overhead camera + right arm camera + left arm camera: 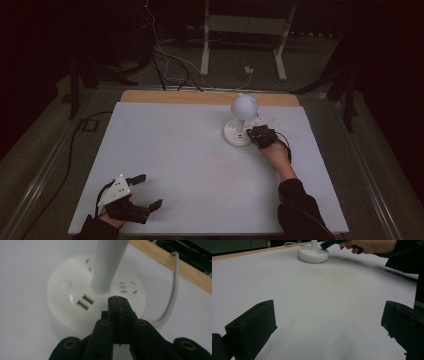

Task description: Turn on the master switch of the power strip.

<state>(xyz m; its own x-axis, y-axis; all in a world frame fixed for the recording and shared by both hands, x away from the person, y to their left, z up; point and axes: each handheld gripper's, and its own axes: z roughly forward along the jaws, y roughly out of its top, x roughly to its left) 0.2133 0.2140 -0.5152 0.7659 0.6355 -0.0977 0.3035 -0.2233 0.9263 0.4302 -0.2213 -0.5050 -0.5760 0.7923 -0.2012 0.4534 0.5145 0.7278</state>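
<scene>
A white desk lamp (244, 106) with a round head stands on a round base (235, 134) at the far middle right of the white table (190, 160). The base (70, 312) carries two USB ports (85, 302), a round button (65, 284) and socket slots around the stem (110, 265). My right gripper (256, 134) is shut, and its tip (117, 301) rests on the base just right of the stem, with nothing between the jaws. My left gripper (150, 191) stands open at the near left corner (328, 312), over bare table, with the base (313, 255) far ahead of it.
The lamp's white cable (172, 290) runs off the base toward a wooden strip (210, 97) along the table's far edge. Beyond it stand a white frame (245, 30) and loose cables (170, 65) on the floor. A black cable (75, 150) lies left of the table.
</scene>
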